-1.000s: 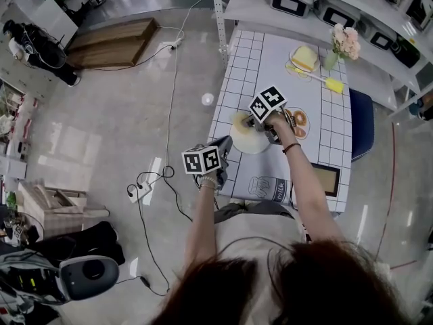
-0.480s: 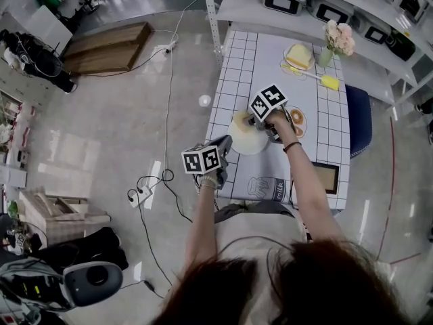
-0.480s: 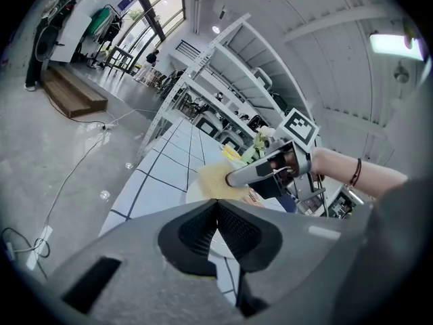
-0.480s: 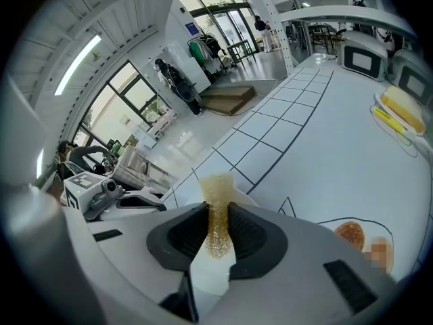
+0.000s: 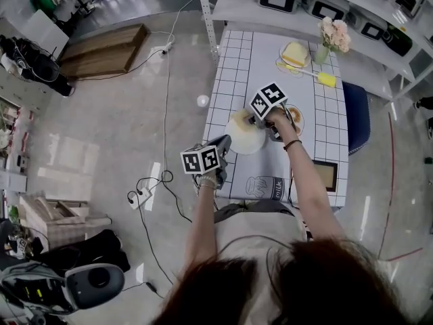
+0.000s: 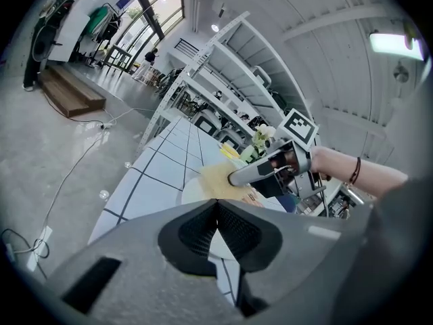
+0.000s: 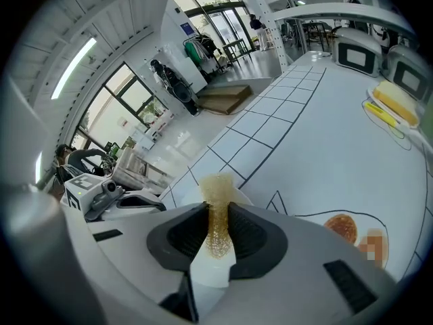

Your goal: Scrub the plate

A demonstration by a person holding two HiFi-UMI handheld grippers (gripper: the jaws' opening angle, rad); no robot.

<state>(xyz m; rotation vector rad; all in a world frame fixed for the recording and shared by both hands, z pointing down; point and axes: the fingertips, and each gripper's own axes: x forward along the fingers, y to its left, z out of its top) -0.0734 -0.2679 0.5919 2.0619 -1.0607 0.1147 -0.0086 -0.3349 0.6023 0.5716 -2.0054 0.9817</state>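
The right gripper (image 7: 217,212) squeezed a yellow scrub pad (image 7: 218,185), with the plate (image 5: 241,142) just under it. The left gripper (image 6: 217,205) had its jaws pressed together.

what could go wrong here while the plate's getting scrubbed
The plate sits near the table's left edge; a hard push from the scouring pad in the right gripper could slide it off. The left gripper has its jaws together by the rim, and whether it grips the plate is unclear.

Right gripper (image 5: 247,120) hides part of the plate (image 5: 242,143).
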